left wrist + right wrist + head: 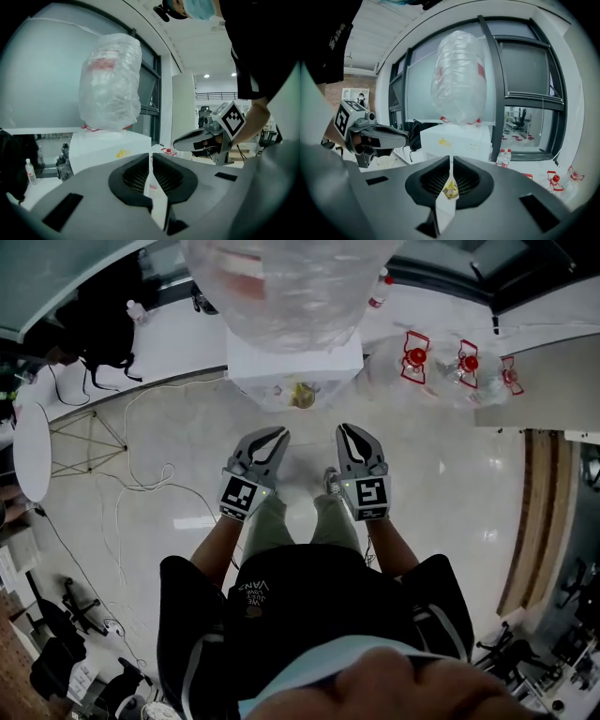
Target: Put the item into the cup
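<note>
Both grippers are held up side by side in front of the person. My left gripper (275, 435) (151, 157) has its jaws together with only a thin slit between them. My right gripper (348, 431) (451, 160) is closed the same way. A small yellow item (450, 189) shows low in that slit; I cannot tell whether it lies beyond the jaws. Ahead stands a white box (295, 362) (108, 147) (457, 138). A yellow item (302, 396) shows at its front. A clear plastic bag (281, 287) (110, 82) (459, 77) rests on top. No cup is in view.
Several water bottles with red labels (414, 357) (504, 157) stand on the floor at the right of the box. Cables (141, 474) trail over the pale floor at the left, near a round white table (31, 451). A wooden bench (534, 512) runs along the right.
</note>
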`<state>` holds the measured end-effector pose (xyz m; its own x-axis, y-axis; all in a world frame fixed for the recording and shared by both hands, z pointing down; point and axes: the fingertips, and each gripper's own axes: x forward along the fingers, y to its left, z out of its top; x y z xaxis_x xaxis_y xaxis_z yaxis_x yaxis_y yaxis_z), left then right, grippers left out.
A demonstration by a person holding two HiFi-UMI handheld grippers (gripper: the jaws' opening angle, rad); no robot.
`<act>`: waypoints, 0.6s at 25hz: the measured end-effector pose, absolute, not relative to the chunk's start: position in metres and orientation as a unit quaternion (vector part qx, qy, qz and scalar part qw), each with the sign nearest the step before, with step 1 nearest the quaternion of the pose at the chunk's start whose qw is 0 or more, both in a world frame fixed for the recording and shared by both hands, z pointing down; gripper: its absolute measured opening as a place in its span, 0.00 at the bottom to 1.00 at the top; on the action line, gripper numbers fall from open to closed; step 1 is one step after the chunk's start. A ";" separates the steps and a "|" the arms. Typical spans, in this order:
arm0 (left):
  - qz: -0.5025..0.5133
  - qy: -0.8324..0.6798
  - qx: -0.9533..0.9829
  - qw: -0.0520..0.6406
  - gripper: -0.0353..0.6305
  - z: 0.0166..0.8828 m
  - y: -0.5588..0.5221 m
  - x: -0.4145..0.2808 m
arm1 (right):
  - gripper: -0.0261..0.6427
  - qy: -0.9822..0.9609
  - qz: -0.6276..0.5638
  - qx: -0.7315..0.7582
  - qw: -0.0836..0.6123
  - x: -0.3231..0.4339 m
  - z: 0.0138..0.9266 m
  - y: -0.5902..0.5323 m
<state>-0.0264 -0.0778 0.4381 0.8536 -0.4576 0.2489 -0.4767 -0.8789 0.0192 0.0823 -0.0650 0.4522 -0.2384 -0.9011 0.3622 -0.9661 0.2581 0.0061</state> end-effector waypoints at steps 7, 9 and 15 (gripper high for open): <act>0.104 -0.269 0.957 0.018 0.09 0.380 -0.062 -0.038 | 0.12 -0.793 0.102 0.587 0.128 0.079 0.400 -0.050; 0.095 -0.278 0.956 0.014 0.09 0.364 -0.060 -0.041 | 0.12 -0.797 0.094 0.583 0.126 0.079 0.388 -0.046; 0.070 -0.293 0.953 -0.003 0.08 0.321 -0.045 -0.053 | 0.12 -0.799 0.081 0.585 0.115 0.079 0.354 -0.030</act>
